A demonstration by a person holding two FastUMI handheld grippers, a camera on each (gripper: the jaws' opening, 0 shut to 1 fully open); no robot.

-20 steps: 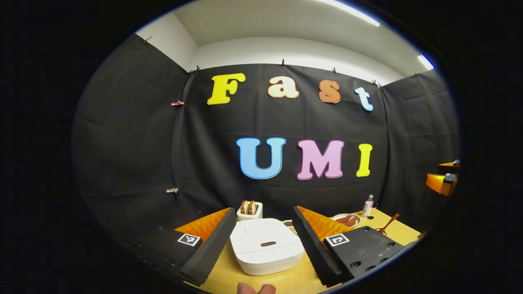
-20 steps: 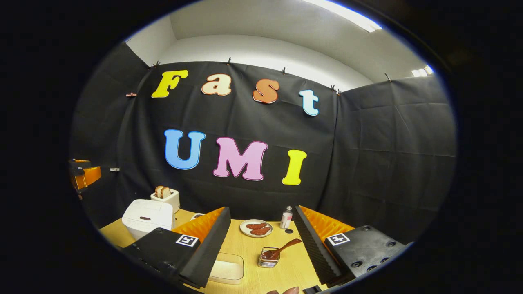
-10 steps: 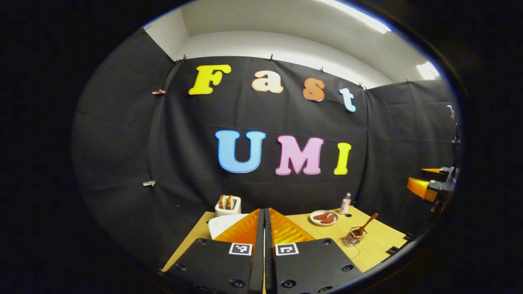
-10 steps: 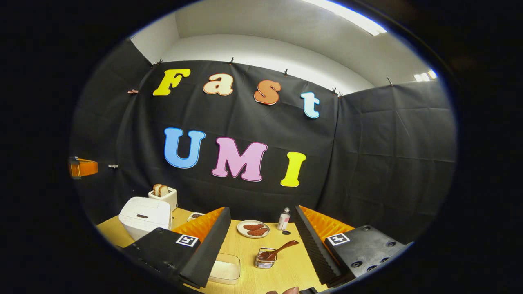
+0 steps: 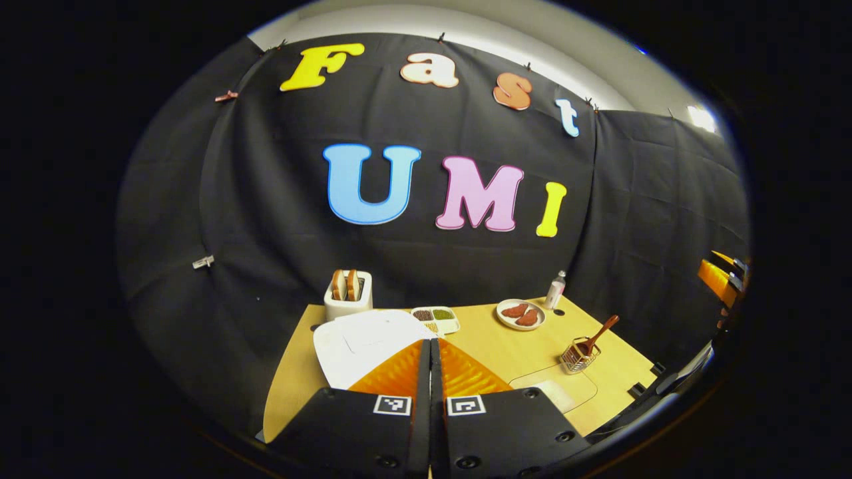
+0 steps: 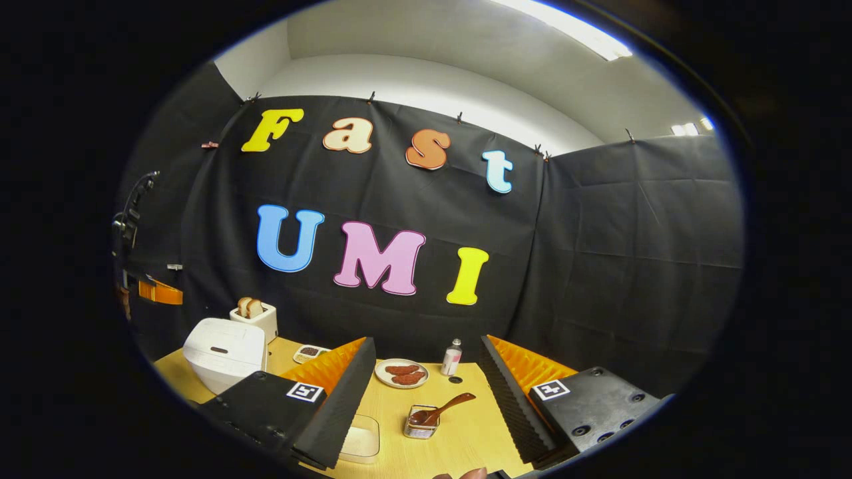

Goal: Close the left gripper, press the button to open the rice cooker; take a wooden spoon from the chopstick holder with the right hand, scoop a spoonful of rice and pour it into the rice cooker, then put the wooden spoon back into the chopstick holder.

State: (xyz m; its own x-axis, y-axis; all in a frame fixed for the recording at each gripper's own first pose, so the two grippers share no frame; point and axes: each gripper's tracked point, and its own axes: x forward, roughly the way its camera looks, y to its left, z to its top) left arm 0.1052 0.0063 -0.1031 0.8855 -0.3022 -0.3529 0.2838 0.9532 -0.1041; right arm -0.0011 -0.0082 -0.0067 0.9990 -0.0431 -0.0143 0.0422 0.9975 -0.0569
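Above the closed rice cooker (image 5: pixel 363 342), the left gripper (image 5: pixel 430 346) is held pressed together; the right gripper (image 6: pixel 426 372) is held spread, behind the wooden spoon (image 6: pixel 444 407).

rice cooker (image 5: pixel 363 346): near part was hidden behind the closed fingers of the left gripper (image 5: pixel 430 346) in the left gripper view.
clear container (image 6: pixel 359 440): left half was covered by the right gripper's finger.
divided dish (image 6: pixel 310 352): contents were too small to tell.
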